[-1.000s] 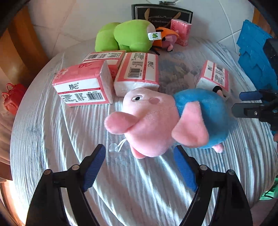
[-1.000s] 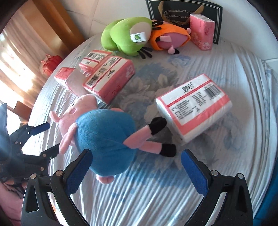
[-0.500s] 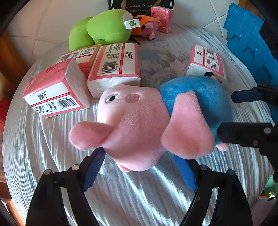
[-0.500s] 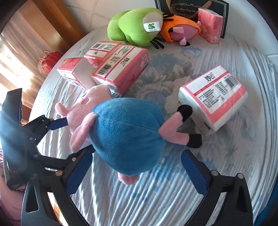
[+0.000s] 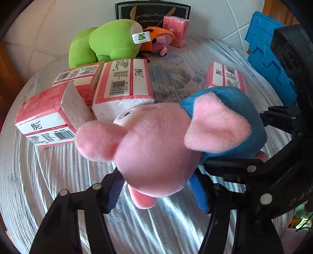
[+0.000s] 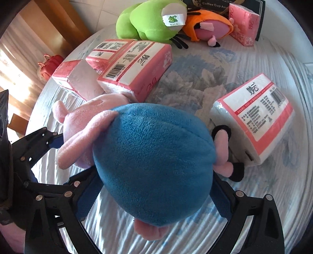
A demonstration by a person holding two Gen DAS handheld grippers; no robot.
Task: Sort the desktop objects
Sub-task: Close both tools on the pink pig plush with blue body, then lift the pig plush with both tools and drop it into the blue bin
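Observation:
A plush pig with a pink head [image 5: 156, 148] and a blue body [image 6: 152, 156] lies on the striped tablecloth. My left gripper [image 5: 156, 187] straddles the head. Its jaws are closing, and both blue pads [image 5: 115, 189] touch the sides of the head. My right gripper [image 6: 154, 201] straddles the blue body from the other side. Its jaws are closing too, wide, with the pads [image 6: 86, 203] beside the body and partly hidden under it. Each gripper shows at the edge of the other's view.
Three pink tissue packs [image 5: 123, 82] cluster behind the pig and a fourth [image 6: 254, 121] lies by its feet. A green plush [image 5: 109, 43], an orange plush [image 5: 156, 37], a small pink pack [image 5: 177, 31] and a black box [image 5: 152, 11] stand at the back. A blue crate [image 5: 270, 58] is right.
Both grippers have come down over the pig, which now fills each view. The left jaws have narrowed onto the head. The right jaws have narrowed slightly around the body.

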